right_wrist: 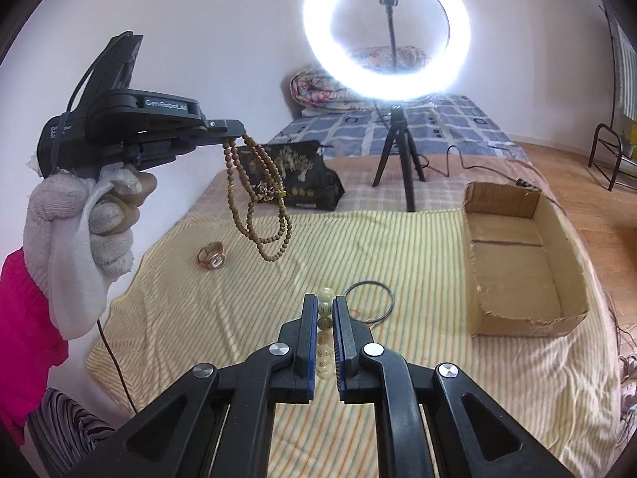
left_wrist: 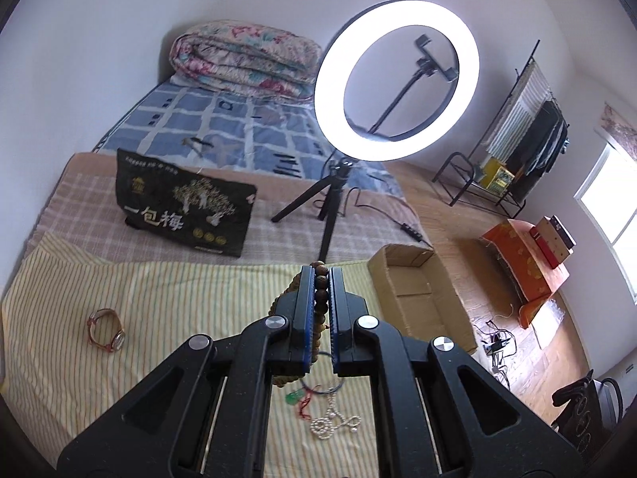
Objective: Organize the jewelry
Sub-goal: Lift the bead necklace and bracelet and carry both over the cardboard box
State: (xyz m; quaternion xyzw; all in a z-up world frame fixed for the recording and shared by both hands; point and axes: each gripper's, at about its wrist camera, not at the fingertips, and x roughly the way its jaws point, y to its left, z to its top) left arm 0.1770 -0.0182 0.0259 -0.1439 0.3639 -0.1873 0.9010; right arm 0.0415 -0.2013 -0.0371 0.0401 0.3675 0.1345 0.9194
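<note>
My left gripper (left_wrist: 321, 275) is shut on a brown wooden bead necklace (left_wrist: 321, 294). In the right wrist view the left gripper (right_wrist: 235, 129) holds it high above the striped cloth, and the necklace (right_wrist: 258, 199) hangs in long loops. My right gripper (right_wrist: 325, 302) is shut on a pale white bead bracelet (right_wrist: 324, 330) above the cloth. A red-strap watch (left_wrist: 106, 331) lies on the cloth at the left; it also shows in the right wrist view (right_wrist: 212, 255). A thin dark bangle (right_wrist: 369, 302) lies just beyond my right gripper. A pearl chain (left_wrist: 332, 424) and a green pendant on red cord (left_wrist: 295, 397) lie under my left gripper.
An open cardboard box (right_wrist: 517, 263) sits at the cloth's right edge, also in the left wrist view (left_wrist: 414, 283). A ring light on a tripod (right_wrist: 392, 32) and a black snack bag (left_wrist: 183, 203) stand further back on the bed. A folded quilt (left_wrist: 243, 55) lies at the far end.
</note>
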